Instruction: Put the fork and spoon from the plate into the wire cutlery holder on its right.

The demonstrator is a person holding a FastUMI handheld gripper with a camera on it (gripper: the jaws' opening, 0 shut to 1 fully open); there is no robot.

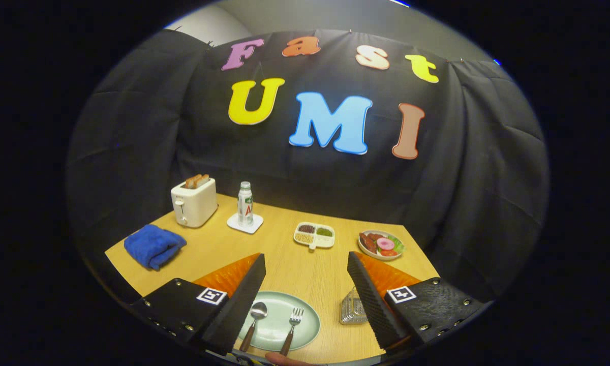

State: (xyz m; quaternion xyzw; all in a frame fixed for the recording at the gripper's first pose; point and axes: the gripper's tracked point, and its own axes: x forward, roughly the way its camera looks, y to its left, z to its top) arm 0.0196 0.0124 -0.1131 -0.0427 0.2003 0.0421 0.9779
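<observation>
Tongs (305,284) open above plate (307,325); wire cutlery holder (351,310) partly hidden, seemingly empty.

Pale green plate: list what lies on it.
On the pale green plate lie a wooden-handled spoon and fork, between the open hand-held gripper fingers. Their handle ends are cut off from view.

The gripper (305,290) has two wedge-shaped fingers (371,300) whose inner faces are ribbed. Each finger sits on a matte block held with small round screws, and each block carries a square white tag printed with a black pattern.
</observation>
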